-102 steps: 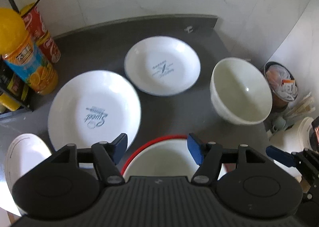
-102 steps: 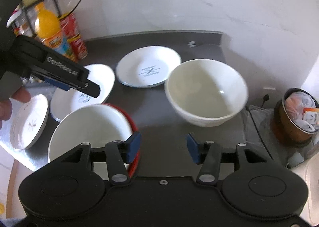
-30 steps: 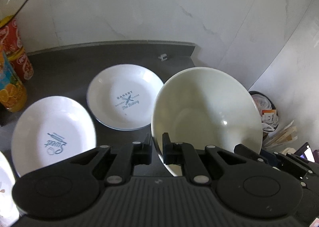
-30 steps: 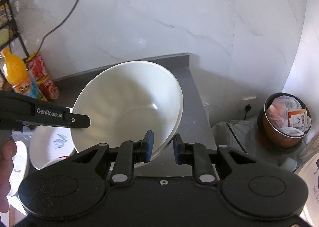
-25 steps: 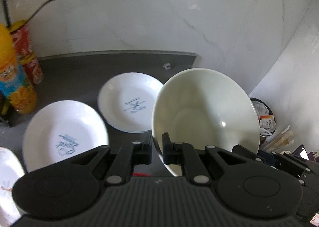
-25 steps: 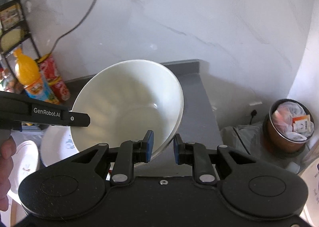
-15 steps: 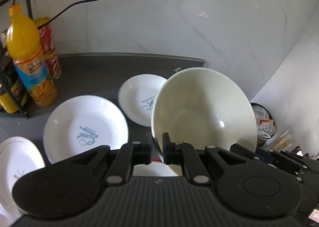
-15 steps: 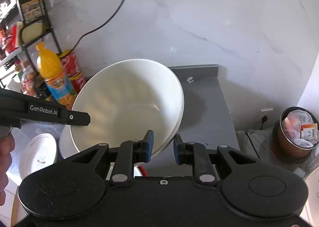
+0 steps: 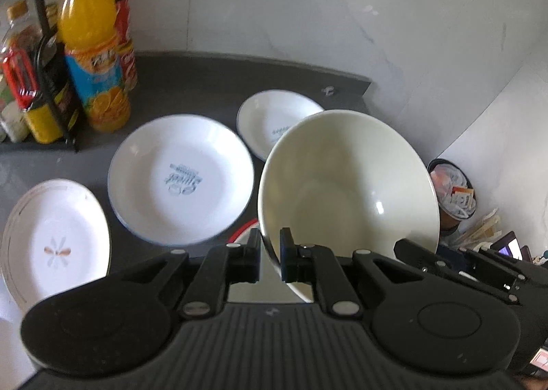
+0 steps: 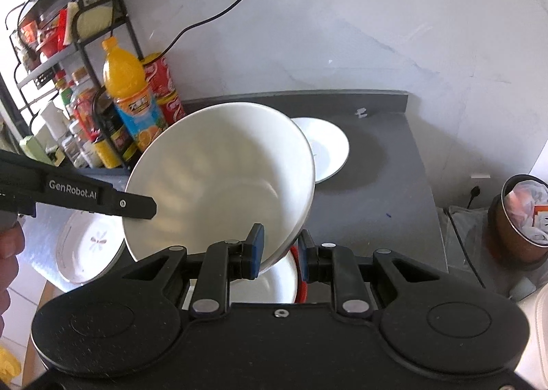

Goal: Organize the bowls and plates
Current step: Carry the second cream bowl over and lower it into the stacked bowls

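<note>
A large white bowl [image 9: 346,184] hangs tilted above the dark counter, held from both sides. My left gripper [image 9: 270,253] is shut on its left rim, and my right gripper [image 10: 279,249] is shut on its right rim. The same bowl [image 10: 219,177] fills the middle of the right wrist view. Under it sits a red-rimmed bowl [image 10: 281,282], mostly hidden. On the counter lie a big plate with blue print [image 9: 181,177], a smaller printed plate [image 9: 274,116] behind it, and a gold-edged plate [image 9: 51,239] at the left.
An orange juice bottle [image 9: 92,47] and red cans [image 10: 164,88] stand at the back left beside a black wire rack [image 10: 68,47] of bottles. A full waste bin [image 10: 524,215] stands on the floor past the counter's right edge [image 10: 428,184]. A person's hand shows at far left.
Both grippers, open 3.4 s ago, have shut on the large bowl and lifted it off the counter. Over the last second it has risen and shifted left, above the red-rimmed bowl.
</note>
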`<state>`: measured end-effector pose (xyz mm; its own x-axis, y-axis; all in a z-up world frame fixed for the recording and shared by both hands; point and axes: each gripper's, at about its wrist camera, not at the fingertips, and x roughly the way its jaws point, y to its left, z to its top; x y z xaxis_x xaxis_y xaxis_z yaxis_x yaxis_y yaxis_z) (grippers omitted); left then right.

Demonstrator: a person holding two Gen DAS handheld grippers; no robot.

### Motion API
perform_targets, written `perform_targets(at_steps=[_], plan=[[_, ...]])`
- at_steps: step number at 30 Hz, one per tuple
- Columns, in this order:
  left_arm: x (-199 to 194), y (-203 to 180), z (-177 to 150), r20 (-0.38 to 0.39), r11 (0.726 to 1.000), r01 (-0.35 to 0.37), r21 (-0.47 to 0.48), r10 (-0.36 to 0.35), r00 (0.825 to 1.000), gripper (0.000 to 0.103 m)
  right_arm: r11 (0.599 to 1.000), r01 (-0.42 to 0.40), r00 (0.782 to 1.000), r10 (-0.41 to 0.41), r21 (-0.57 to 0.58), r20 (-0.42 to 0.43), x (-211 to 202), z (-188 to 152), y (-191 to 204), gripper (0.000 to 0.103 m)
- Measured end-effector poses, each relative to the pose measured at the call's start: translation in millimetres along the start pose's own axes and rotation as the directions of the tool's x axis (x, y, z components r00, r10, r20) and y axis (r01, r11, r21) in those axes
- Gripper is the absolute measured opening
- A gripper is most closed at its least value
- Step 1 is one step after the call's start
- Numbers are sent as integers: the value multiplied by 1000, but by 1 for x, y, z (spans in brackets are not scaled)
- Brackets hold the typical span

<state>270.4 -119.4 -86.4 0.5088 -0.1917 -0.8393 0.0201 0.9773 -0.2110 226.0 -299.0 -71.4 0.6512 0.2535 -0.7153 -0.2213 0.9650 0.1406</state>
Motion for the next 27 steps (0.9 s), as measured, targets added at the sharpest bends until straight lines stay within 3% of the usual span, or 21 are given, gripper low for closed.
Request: perform_targets(at_steps=[6, 13, 23, 27], plan=[[1, 8, -12, -68, 999, -2, -50, -1, 998, 9, 998, 2, 999, -4, -65, -34, 3, -12, 8, 21], [8, 7, -24, -127, 1000, -16, -8, 14, 992, 10, 994, 2, 996, -11, -108, -87, 6, -21, 15, 21], [23, 13, -32, -181, 999, -18, -31, 12, 983, 10, 992, 8, 991, -25, -129, -132, 17, -32, 19, 21], [28, 12, -32, -195, 999, -10, -30, 4, 981, 10, 992, 10, 987, -30, -128, -156, 22, -37, 19, 27]])
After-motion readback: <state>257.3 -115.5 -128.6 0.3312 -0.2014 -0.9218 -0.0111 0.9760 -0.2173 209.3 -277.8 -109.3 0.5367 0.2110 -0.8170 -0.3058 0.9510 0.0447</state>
